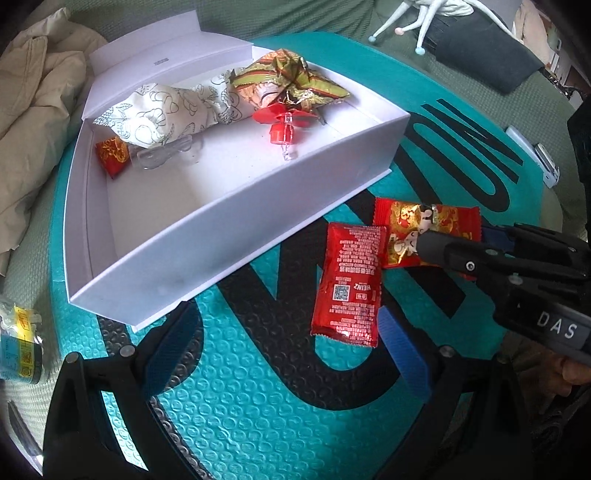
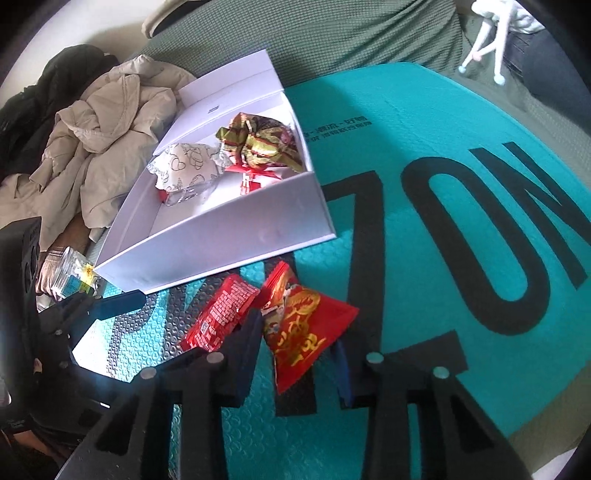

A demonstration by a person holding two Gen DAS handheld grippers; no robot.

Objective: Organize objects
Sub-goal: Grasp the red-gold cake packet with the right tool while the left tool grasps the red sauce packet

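Observation:
A red snack packet [image 2: 306, 328] with gold print lies on the teal padded mailer [image 2: 406, 122]. My right gripper [image 2: 295, 332] is shut on it, and the packet is crumpled between the pads. In the left wrist view that gripper [image 1: 436, 242] reaches in from the right over the same packet [image 1: 406, 221]. A red Heinz sachet [image 1: 347, 284] lies flat beside it, just ahead of my left gripper [image 1: 288, 317], which stands wide open and holds nothing. The open white box [image 1: 258, 206] holds a floral pouch [image 1: 162, 110], a gold-green wrapper [image 1: 291, 77], a red plastic piece [image 1: 284, 122] and a small red packet [image 1: 110, 155].
A beige garment [image 1: 33, 110] is heaped left of the box. A small jar with a yellow label [image 1: 18, 332] stands at the mailer's left edge. A white toy figure [image 1: 417, 18] and a dark cloth [image 1: 480, 55] lie at the back right.

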